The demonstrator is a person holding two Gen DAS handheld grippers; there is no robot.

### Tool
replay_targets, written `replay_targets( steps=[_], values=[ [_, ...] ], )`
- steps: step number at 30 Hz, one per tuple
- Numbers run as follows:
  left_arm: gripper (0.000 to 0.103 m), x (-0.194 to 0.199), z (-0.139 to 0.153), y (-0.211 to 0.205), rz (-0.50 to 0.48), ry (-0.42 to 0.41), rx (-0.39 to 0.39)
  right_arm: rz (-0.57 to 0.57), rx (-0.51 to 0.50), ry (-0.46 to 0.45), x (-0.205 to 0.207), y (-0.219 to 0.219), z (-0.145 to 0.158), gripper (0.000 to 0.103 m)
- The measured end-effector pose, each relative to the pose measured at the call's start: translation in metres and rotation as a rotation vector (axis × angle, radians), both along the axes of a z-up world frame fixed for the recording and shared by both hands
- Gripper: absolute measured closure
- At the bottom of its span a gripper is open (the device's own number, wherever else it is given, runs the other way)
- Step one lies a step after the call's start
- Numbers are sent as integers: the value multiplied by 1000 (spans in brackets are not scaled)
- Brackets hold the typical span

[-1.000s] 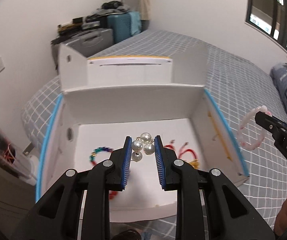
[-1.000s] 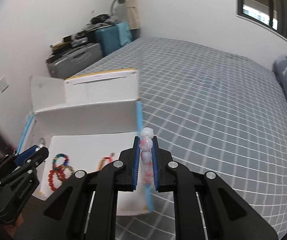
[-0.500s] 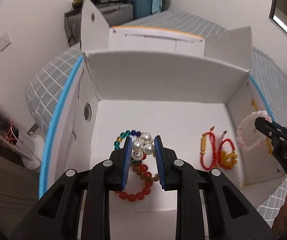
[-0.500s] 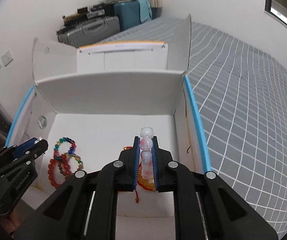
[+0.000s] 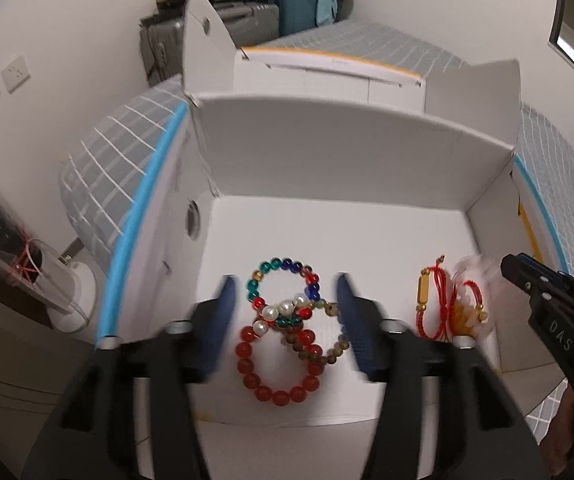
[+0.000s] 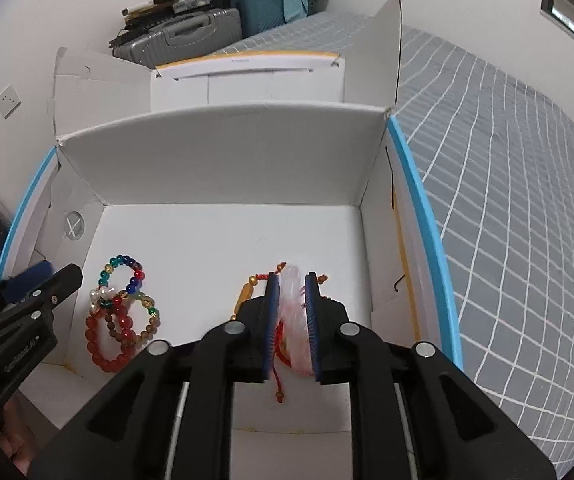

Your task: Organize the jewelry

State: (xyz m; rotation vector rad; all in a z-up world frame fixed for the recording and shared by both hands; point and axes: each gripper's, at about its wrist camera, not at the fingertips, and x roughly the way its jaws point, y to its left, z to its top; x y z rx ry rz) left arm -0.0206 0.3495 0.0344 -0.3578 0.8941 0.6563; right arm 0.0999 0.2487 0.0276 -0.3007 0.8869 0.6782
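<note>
A white cardboard box with blue edges stands open on the bed. My left gripper is open over its left side. The pearl piece lies free on the multicolour bead bracelet and the red bead bracelet, and it also shows in the right wrist view. My right gripper hangs over the box's right side with its jaws slightly parted; the blurred pink bead bracelet is between them above the red cord bracelets.
The box has raised flaps at the back and sides. The grey checked bed spreads to the right. Suitcases stand against the far wall. A wall socket is at the left.
My left gripper has opened and the pearl piece has dropped onto the bead bracelets. My right gripper has moved lower into the box and its jaws have parted around the pink bracelet.
</note>
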Motion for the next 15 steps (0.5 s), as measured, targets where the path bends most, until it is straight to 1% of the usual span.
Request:
replay_targets(
  steps=[1,2,3,4,5,6,7,8,9,11,15],
  values=[
    [43,-2,5,-1,-1,-6,11,-1,9,-12,-3,-3,5,66],
    [39,-5,9,-3,-4,-14,17,-2,24,-30,-7,-7,11,57],
    [31,-9,14,-7,-9,-28,23,-3,35,-39,-11,-10,15,53],
    [25,-13,19,-10,-13,-37,36,-3,43,-44,-14,-13,19,44],
    [24,-17,23,-13,-14,-44,51,-5,60,-53,-20,-20,24,37],
    [19,-22,28,-17,-14,-56,66,-7,71,-60,-24,-24,28,34],
    [12,-27,32,-21,-15,-67,76,-12,85,-69,-29,-31,32,29],
    [9,-32,36,-25,-16,-78,86,-18,97,-77,-34,-36,35,25],
    [6,-38,40,-30,-20,-90,102,-24,109,-87,-40,-44,39,23],
    [6,-48,44,-36,-14,-105,122,-29,125,-100,-51,-57,44,16],
    [6,-70,46,-48,-10,-132,118,-43,144,-126,-71,-78,47,11]
  ],
)
